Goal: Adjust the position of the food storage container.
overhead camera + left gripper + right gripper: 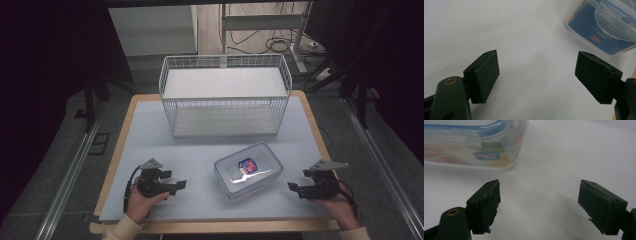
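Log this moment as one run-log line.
left hand-held gripper: open, empty | right hand-held gripper: open, empty | container: lidded, on table between them, untouched | basket: behind, empty

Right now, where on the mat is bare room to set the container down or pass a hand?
Free: the strip between the left gripper and the plastic container, the strip between the container and the right gripper, and the mat's left edge beside the wire basket. The basket's floor is bare too. Tightest is the narrow band between basket and container.
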The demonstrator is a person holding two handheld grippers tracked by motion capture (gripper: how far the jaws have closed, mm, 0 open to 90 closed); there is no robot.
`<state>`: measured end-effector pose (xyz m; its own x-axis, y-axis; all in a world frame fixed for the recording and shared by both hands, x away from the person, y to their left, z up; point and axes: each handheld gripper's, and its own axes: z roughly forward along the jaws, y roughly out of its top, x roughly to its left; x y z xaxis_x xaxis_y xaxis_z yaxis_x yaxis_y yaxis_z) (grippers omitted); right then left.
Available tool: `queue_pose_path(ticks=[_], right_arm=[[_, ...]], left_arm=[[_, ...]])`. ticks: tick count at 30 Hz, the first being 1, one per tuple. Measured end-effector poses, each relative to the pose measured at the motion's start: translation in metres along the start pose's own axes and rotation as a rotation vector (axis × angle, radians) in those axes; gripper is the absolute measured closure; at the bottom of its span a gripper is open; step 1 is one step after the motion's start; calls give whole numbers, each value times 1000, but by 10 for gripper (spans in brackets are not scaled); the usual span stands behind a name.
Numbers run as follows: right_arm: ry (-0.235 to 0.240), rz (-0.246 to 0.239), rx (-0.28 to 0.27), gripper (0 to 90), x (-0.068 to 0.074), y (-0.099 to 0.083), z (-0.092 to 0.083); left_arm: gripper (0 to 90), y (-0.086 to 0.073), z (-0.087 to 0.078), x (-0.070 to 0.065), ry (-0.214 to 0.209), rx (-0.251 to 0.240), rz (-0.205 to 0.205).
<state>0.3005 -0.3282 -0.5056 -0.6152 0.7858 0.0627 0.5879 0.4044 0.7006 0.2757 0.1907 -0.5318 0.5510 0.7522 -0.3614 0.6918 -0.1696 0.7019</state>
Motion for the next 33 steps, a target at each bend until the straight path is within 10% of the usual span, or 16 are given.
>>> queue_pose_path(ticks=[9,22,33], right_arm=[[2,4,-8,322,-2,1,-5],[95,-32,-5,897,-4,3,-14],[196,-117,-19,900,21,13,-18]], left_arm=[[193,0,0,-1,-3,1,1],[194,-1,2,-1,-1,18,-2],[195,-1,3,-2,-3,21,0]])
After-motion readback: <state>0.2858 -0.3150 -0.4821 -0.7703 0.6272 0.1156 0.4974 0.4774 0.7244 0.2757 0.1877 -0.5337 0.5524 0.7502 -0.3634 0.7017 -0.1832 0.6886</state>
